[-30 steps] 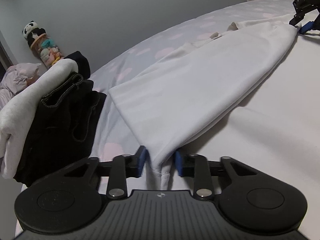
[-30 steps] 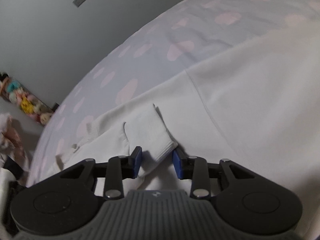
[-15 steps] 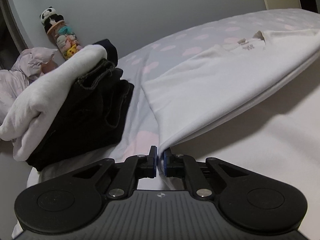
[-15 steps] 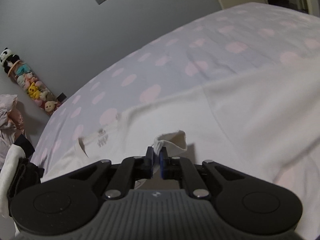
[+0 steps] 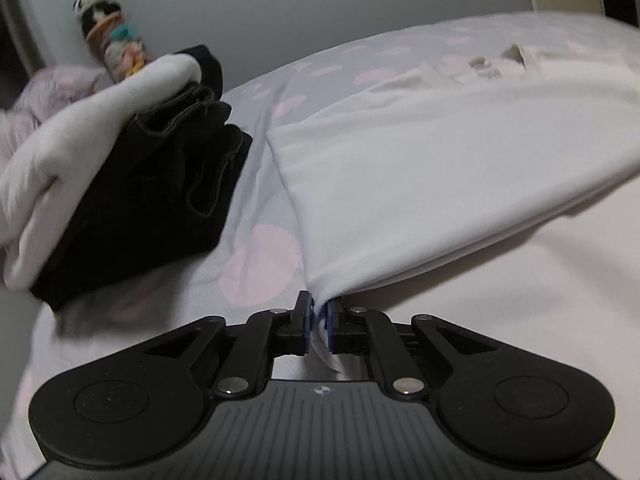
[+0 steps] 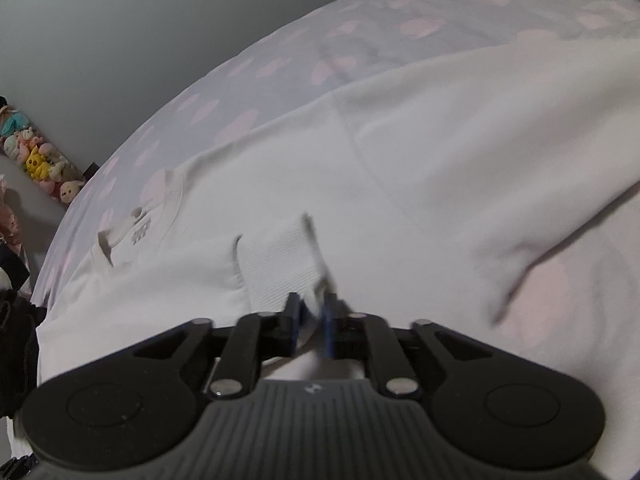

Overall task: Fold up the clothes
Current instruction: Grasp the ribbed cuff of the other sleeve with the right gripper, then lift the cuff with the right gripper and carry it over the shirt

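Observation:
A white sweatshirt (image 5: 440, 168) lies spread on a bed with a lilac, pink-spotted sheet (image 5: 256, 264). My left gripper (image 5: 318, 320) is shut on the sweatshirt's bottom hem corner, which is lifted and pulled taut. In the right wrist view the same sweatshirt (image 6: 440, 168) fills the middle, neck label at left. My right gripper (image 6: 311, 322) is shut on the ribbed sleeve cuff (image 6: 280, 268), folded over the body of the garment.
A stack of folded clothes, black (image 5: 152, 184) under white (image 5: 80, 148), sits on the bed left of the sweatshirt. Plush toys (image 5: 112, 40) stand by the grey wall behind; they also show in the right wrist view (image 6: 36, 156).
Both grippers closed from open onto the fabric, the left on the hem corner and the right on the cuff. Both then lifted and shifted with the cloth.

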A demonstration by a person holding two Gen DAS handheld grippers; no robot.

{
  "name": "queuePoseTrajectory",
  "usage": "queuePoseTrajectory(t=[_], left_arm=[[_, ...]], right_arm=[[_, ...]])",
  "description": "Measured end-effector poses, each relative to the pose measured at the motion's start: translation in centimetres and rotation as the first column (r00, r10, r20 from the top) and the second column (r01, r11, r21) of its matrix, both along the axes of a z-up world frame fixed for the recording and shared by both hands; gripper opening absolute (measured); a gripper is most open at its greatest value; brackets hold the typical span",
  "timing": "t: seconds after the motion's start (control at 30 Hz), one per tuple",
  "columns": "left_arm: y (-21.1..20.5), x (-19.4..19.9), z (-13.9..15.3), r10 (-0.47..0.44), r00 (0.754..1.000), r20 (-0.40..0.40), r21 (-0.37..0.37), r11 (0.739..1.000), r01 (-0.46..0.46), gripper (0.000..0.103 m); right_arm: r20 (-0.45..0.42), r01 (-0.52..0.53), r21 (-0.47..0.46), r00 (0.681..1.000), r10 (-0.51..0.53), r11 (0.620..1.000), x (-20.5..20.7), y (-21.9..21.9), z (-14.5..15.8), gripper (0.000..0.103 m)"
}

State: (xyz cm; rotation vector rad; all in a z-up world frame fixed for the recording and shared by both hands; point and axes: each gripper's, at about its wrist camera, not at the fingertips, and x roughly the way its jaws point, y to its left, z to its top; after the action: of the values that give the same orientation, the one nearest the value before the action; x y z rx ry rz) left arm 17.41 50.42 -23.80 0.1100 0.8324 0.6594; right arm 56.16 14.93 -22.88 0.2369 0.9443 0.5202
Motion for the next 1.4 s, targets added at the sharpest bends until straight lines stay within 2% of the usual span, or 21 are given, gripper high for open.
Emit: queuePoseTrajectory(t=[0.07,0.13,0.27,0.37,0.47,0.5,0.57,0.6,0.7,0.87,1.0,1.13,1.23,1.27,1.3,1.4], left_arm=[[-0.4,-0.5,0.5,0.006,1.000,-0.001,-0.015,1.000,-0.006,0.041],[-0.9,-0.9,1.1,0.020,1.000,0.005,-0.026,0.999,-0.020,0.048],[-1.7,-1.5,2.6,0.105,0.993,0.062,-0.116,0.988,-0.097,0.051],[-2.3,-1.9,3.5,0.145,0.985,0.095,-0.160,0.979,-0.128,0.055],[-3.0,-2.0,3.8,0.184,0.979,0.089,-0.151,0.974,-0.169,0.055],[-3.2,-2.1,3.8,0.201,0.975,0.093,-0.156,0.970,-0.185,0.055],[-3.7,-2.4,3.7,0.247,0.962,0.114,-0.182,0.957,-0.224,0.055],[-3.8,-2.5,3.5,0.265,0.957,0.119,-0.193,0.951,-0.240,0.055],[-4.3,-2.6,3.0,0.310,0.943,0.120,-0.208,0.937,-0.282,0.055],[-5.2,-1.9,2.6,0.333,0.937,0.103,-0.150,0.937,-0.316,0.055],[-5.8,-1.2,2.5,0.350,0.931,0.103,-0.127,0.933,-0.336,0.055],[-6.5,-0.2,2.0,0.322,0.942,0.092,-0.102,0.944,-0.313,0.055],[-7.1,0.6,1.7,0.284,0.956,0.071,-0.059,0.958,-0.280,0.055],[-7.3,0.9,1.6,0.273,0.960,0.067,-0.049,0.962,-0.270,0.055],[-7.5,1.0,1.6,0.265,0.962,0.065,-0.044,0.964,-0.262,0.055],[-7.4,0.8,2.1,0.260,0.962,0.082,-0.057,0.965,-0.256,0.055]], right_arm=[[0.030,0.009,-0.030,1.000,-0.008,1.000,0.2,-1.7,1.1,0.022],[0.055,0.021,-0.057,0.998,-0.018,0.998,0.8,-4.5,2.0,0.022],[0.101,0.096,-0.121,0.991,-0.084,0.988,2.5,-11.9,4.0,0.022],[0.087,0.213,-0.119,0.975,-0.203,0.970,4.9,-19.0,5.5,0.023],[0.046,0.351,-0.078,0.936,-0.348,0.933,7.4,-25.7,6.5,0.025],[0.045,0.393,-0.071,0.920,-0.390,0.917,8.2,-27.7,6.7,0.032],[0.048,0.460,-0.057,0.888,-0.458,0.886,9.8,-30.9,6.9,0.039],[0.044,0.487,-0.051,0.873,-0.485,0.872,10.6,-32.0,6.8,0.040],[0.020,0.542,-0.056,0.840,-0.542,0.838,13.7,-33.6,5.9,0.040],[-0.001,0.603,-0.089,0.796,-0.606,0.793,18.1,-35.1,3.5,0.040],[-0.026,0.661,-0.050,0.749,-0.662,0.749,19.7,-36.9,1.8,0.041],[-0.057,0.706,-0.022,0.706,-0.706,0.708,20.7,-38.1,0.1,0.042],[-0.046,0.701,-0.042,0.711,-0.702,0.712,21.1,-38.2,-0.6,0.032],[-0.024,0.692,-0.061,0.720,-0.694,0.720,21.2,-37.9,-0.6,0.022],[0.004,0.678,-0.086,0.733,-0.680,0.730,21.2,-37.5,-0.4,0.016],[0.083,0.661,-0.135,0.750,-0.656,0.739,21.0,-36.3,1.0,0.010]])
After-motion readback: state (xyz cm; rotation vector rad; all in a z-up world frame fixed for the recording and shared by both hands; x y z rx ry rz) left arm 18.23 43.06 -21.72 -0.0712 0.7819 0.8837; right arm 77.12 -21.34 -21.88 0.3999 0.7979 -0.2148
